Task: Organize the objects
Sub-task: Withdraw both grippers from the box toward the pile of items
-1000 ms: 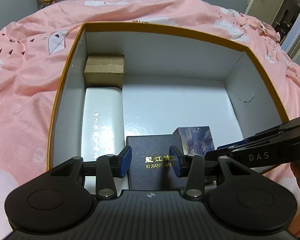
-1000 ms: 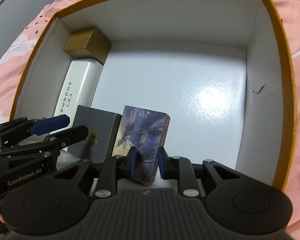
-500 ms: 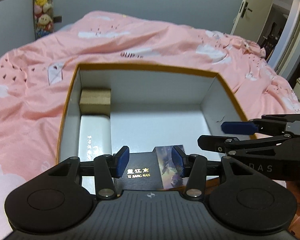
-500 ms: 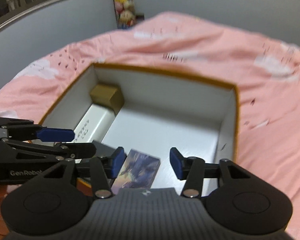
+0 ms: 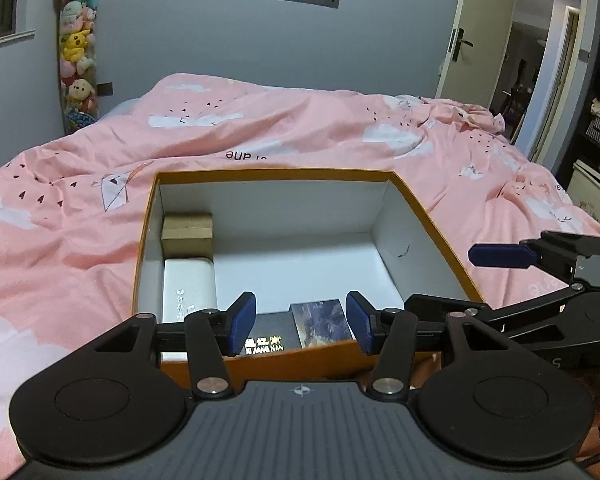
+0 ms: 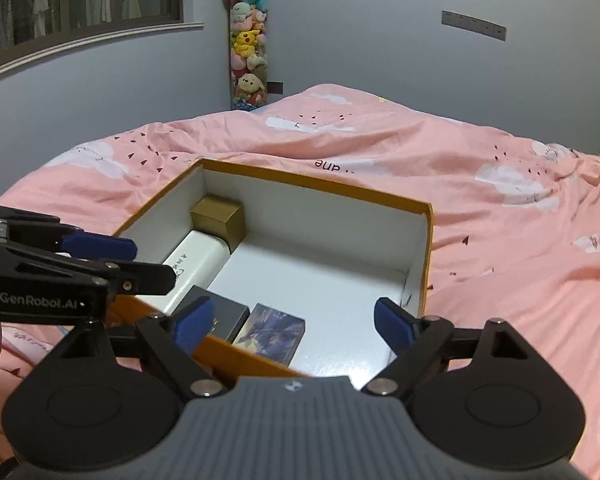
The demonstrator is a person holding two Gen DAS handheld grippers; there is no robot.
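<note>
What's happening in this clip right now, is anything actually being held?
Nothing is held. Both tongs, left and right, hang open above the near edge of the orange-rimmed white cardboard box on the pink bedspread. Inside lie a brown cardboard cube, a long white case, a dark gold-lettered box and an illustrated card pack.

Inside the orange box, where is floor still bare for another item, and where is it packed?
Bare: the white floor of the orange box from the middle to the right wall and far wall. Crowded: the left wall, lined by the brown box and white case; the near wall holds the black box and picture box.
</note>
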